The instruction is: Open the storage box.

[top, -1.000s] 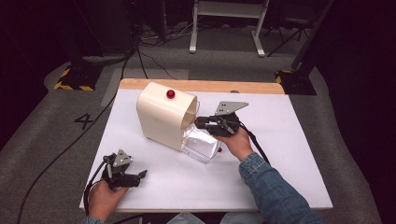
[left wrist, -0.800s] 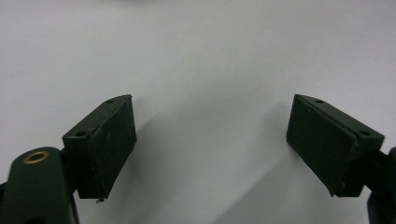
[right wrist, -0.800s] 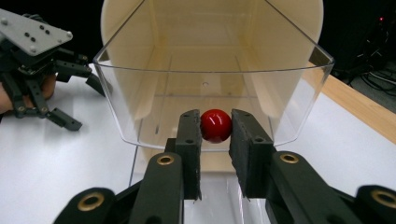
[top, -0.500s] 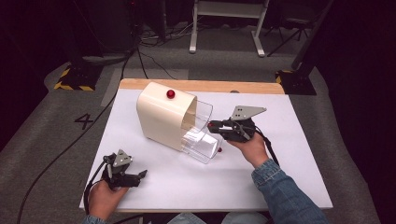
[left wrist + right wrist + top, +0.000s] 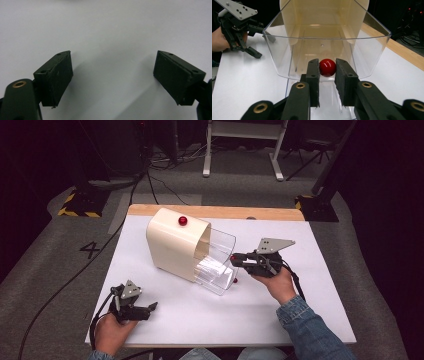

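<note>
Where the right gripper view looks along its own jaws, the right gripper [image 5: 327, 68] pinches a glossy red knob [image 5: 327, 67], a small round ball with bright highlights, between two matte black rectangular pads that press on its left and right sides. The knob sits at the front wall of a clear plastic drawer [image 5: 287, 50], a smooth, transparent bin with rounded corners and a thin rim. The drawer stands partly pulled out of a cream housing [image 5: 322, 15], an opaque shell with a rounded top; its upper part is cut off by the top edge of this view.

In the high view the right gripper [image 5: 237, 261] meets the drawer [image 5: 220, 250] at its front right edge, near the middle of the white table [image 5: 300, 310]. The knob between the jaws is too small there to make out clearly. A second red knob [image 5: 183, 221] sits on top of the housing [image 5: 172, 245]. A small red spot beside the drawer's front corner cannot be identified. White contents inside the drawer are blurred.

The left gripper [image 5: 150, 309] lies near the table's front left edge, well apart from the drawer. In the left gripper view its black pads [image 5: 56, 75] are spread wide over the bare matte table surface, with nothing between them.
</note>
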### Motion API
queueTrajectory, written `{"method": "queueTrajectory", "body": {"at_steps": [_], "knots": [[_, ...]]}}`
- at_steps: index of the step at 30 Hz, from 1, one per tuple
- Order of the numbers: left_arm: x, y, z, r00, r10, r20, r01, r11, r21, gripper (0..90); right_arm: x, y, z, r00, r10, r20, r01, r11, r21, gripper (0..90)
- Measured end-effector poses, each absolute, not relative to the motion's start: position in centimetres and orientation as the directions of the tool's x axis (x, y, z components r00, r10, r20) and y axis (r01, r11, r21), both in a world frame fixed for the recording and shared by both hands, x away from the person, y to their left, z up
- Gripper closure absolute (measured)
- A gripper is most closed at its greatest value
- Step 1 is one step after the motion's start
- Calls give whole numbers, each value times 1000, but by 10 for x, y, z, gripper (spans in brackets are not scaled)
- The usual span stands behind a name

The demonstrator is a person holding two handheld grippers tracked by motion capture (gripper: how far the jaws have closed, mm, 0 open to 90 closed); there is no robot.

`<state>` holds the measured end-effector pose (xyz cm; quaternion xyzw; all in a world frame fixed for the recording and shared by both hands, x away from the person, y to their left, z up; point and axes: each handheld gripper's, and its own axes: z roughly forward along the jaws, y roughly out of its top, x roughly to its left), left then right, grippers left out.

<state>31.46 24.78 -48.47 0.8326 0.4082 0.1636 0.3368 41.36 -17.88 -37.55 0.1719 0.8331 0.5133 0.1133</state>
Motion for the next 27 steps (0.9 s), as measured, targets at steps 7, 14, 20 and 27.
{"method": "queueTrajectory", "body": {"at_steps": [7, 14, 20, 27], "knots": [[315, 248, -485, 612, 791, -2, 570, -440, 694, 159, 413, -180, -381, -912, 411, -19, 176, 431, 885, 729], [314, 248, -485, 612, 791, 1, 568, -441, 694, 159, 415, -182, -386, -903, 429, -5, 195, 420, 887, 553], [314, 248, -485, 611, 791, 4, 568, -442, 695, 160, 414, -186, -389, -900, 436, -1, 210, 435, 875, 529], [314, 248, -485, 611, 791, 3, 568, -441, 695, 160, 407, -196, -389, -895, 445, -11, 203, 431, 879, 517]]}}
